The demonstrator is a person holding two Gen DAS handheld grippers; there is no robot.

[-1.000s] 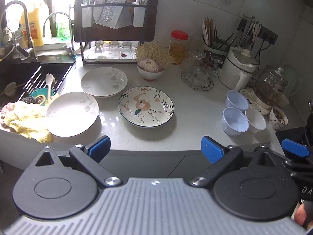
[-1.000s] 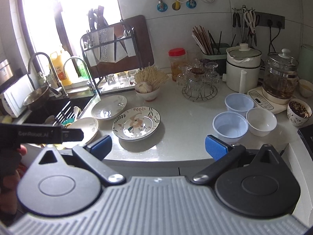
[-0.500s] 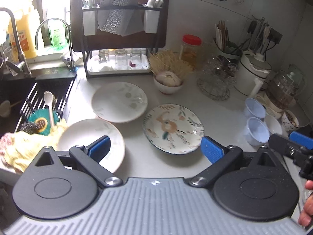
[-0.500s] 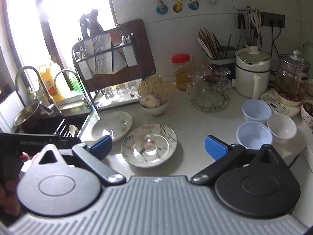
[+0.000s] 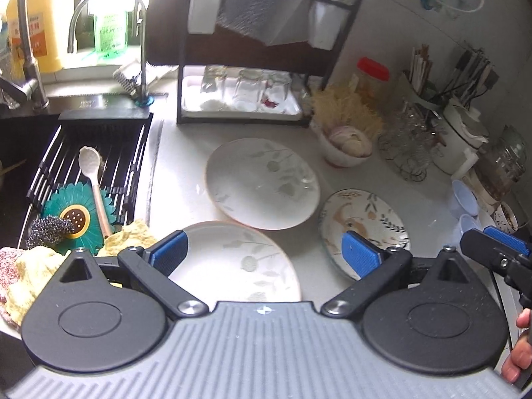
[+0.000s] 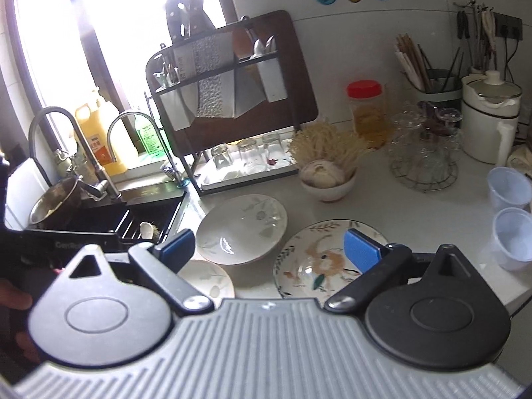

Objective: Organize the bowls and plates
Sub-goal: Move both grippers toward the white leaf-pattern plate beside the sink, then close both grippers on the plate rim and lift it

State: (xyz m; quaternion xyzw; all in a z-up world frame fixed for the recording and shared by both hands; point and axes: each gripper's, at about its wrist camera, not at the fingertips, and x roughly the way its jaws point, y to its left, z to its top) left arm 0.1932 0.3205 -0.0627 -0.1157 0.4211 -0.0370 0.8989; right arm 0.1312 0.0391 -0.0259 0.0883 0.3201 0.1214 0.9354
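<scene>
While my left gripper [image 5: 262,254] hangs with its blue pads spread wide and nothing between them, its camera looks down on three plates on the pale, glossy surface [image 5: 409,179]: a round white plate with faint grey leaves [image 5: 262,183], a second white plate [image 5: 232,262] just below my pads, and a floral plate [image 5: 365,212] with a dark rim to their right. Behind them a white bowl [image 5: 345,153] holds pale bulbs and a spray of straw-like stalks, and the sink rack [image 5: 99,153] carries a white spoon [image 5: 91,173]. Compared with a second ago, this view sits much closer to the plates. From the right wrist, my right gripper [image 6: 269,249] is likewise wide and empty above the floral plate [image 6: 312,259], with the deeper white plate [image 6: 242,226] beside it and the second white plate [image 6: 207,279] partly hidden under my fingers. Two translucent blue cups [image 6: 510,209] stand empty at the right edge. Here too the plates have drawn nearer than before.
</scene>
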